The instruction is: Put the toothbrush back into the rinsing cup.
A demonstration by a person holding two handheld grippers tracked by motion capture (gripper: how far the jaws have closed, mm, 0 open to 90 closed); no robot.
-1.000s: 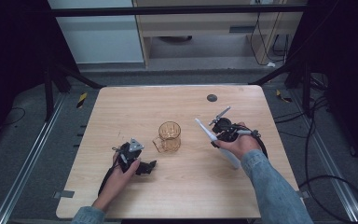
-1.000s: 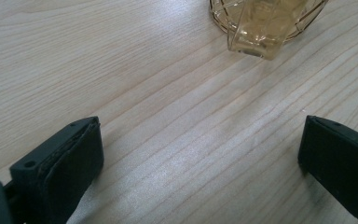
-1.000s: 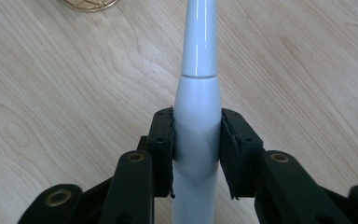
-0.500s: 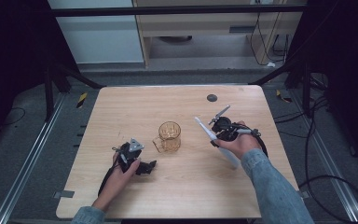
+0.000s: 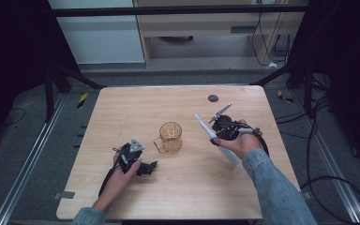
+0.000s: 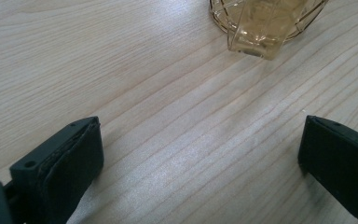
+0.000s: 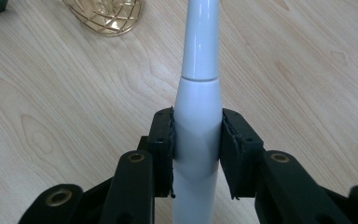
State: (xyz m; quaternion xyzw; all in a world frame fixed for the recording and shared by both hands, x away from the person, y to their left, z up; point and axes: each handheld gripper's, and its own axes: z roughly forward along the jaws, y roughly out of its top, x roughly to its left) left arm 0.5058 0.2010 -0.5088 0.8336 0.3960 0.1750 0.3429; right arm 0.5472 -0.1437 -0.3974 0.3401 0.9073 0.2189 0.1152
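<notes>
High view. A light wooden table (image 5: 136,112) is seen from above. An amber glass mug (image 5: 170,137) with a faceted pattern stands upright near the table's middle. The left gripper (image 5: 146,168) is held low at the near left, just left of and nearer than the mug, apart from it. The right gripper (image 5: 212,139) is held at the right of the mug, with a white electric toothbrush (image 5: 214,137) carried across it, the slim end pointing far-left and the thick end near-right. A small dark round disc (image 5: 213,98) lies on the far part of the table, well apart from both grippers.

Left gripper view. The two black jaws are seen spread wide, with bare wood between them. The mug (image 6: 265,23) is seen at the far edge, tilted in frame; the clear part nearest the jaws is possibly its handle, though blur prevents certainty.

Right gripper view. The jaws are clamped on the thick white body of the toothbrush (image 7: 198,107), which extends away above the table. The mug's (image 7: 106,15) base is seen at far left.
</notes>
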